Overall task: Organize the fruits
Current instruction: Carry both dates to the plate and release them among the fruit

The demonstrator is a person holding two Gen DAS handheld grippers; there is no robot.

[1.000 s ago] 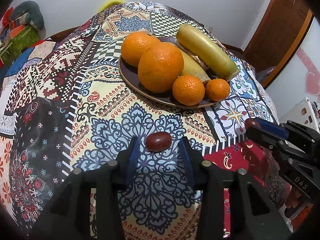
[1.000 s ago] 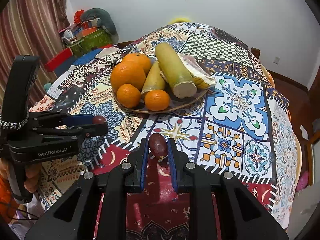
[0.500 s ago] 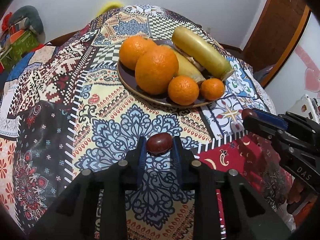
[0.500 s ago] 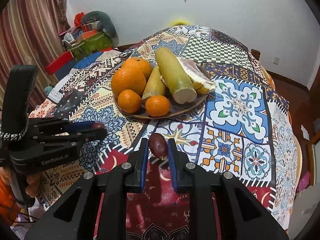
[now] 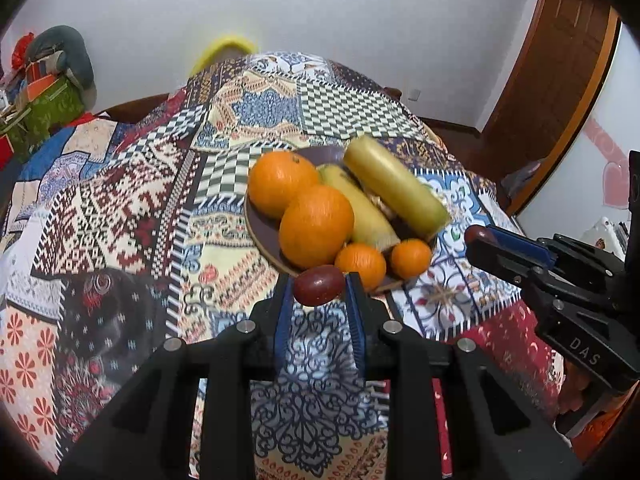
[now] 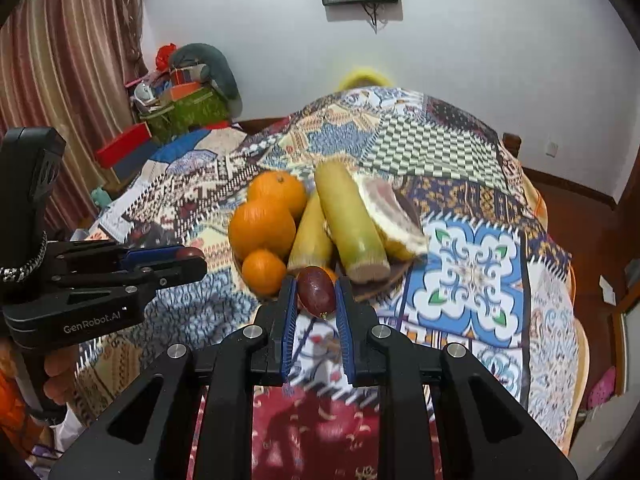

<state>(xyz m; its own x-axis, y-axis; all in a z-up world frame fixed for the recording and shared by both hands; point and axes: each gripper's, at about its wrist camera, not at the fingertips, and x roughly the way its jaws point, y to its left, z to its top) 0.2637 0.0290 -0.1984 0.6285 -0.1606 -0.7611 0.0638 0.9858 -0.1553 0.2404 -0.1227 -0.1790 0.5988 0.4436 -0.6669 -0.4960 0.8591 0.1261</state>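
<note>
My left gripper [image 5: 319, 290] is shut on a small dark red fruit [image 5: 319, 285], held above the patterned tablecloth just short of the plate. My right gripper [image 6: 316, 294] is shut on a second dark red fruit [image 6: 316, 291], also lifted off the cloth. Each gripper shows in the other's view: the right gripper [image 5: 474, 236] at the right edge, the left gripper [image 6: 188, 254] at the left. Ahead lies a dark plate [image 5: 260, 236] with two big oranges [image 5: 316, 226], two small oranges [image 5: 360, 265], yellow-green cane pieces [image 5: 394, 188] and a peeled fruit segment [image 6: 390, 208].
A patchwork cloth [image 5: 132, 216] covers the round table. Boxes and a green bag [image 6: 184, 110] are piled at the far left near a striped curtain [image 6: 52, 64]. A wooden door [image 5: 556, 68] stands at the right. A hand [image 6: 60, 376] grips the left tool's handle.
The left jaws closed on the red fruit. Both grippers rose with their fruits off the cloth, and the plate now sits lower and closer to the fingertips in both views.
</note>
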